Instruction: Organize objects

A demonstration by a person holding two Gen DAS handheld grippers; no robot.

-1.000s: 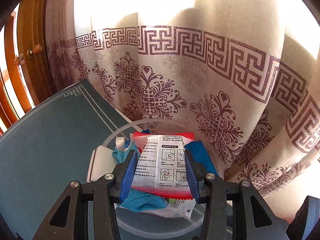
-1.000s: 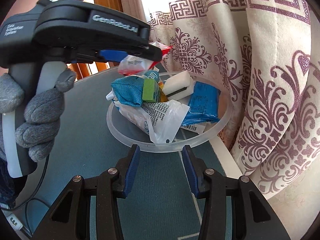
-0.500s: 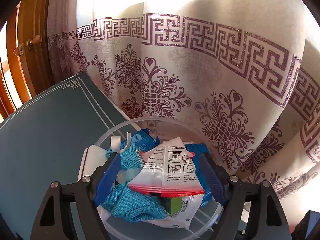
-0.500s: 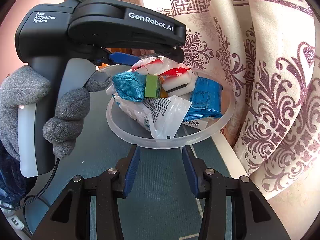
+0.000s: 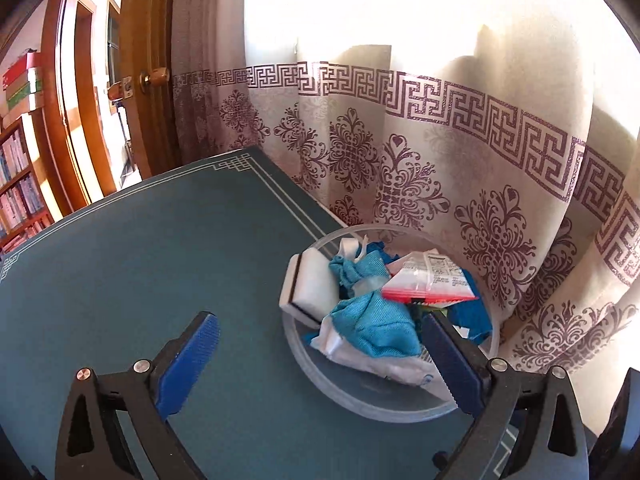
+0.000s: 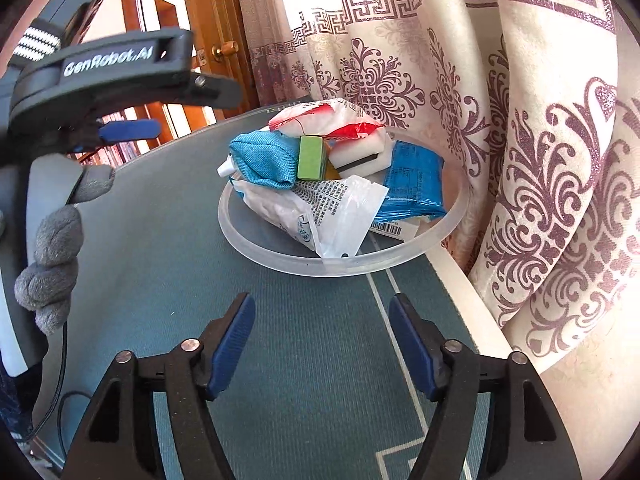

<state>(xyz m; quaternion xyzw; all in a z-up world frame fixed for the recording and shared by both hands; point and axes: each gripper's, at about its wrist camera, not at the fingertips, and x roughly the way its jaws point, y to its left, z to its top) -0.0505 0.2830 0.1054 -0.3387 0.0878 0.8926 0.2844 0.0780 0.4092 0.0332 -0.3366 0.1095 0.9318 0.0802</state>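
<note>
A clear round bowl (image 5: 384, 408) (image 6: 400, 256) stands at the table's far right edge by the curtain. It holds a red-and-white packet (image 5: 430, 282) (image 6: 320, 118) on top, a teal cloth (image 5: 372, 320) (image 6: 264, 158), a white sponge block (image 5: 312, 284) (image 6: 360, 156), a green block (image 6: 310, 158), a blue packet (image 6: 416, 184) and a white plastic bag (image 6: 320, 208). My left gripper (image 5: 320, 360) is open and empty, left of the bowl; it also shows in the right wrist view (image 6: 128, 130). My right gripper (image 6: 320, 344) is open and empty, short of the bowl.
The dark green table mat (image 5: 140, 272) stretches left of the bowl. A patterned curtain (image 5: 440, 152) hangs close behind and right of the bowl. A wooden door (image 5: 148, 80) and bookshelves (image 5: 16, 184) stand at the far left.
My left gripper opened and let the red-and-white packet drop onto the pile in the bowl, then drew back and to the left. The right gripper stayed open and hardly moved.
</note>
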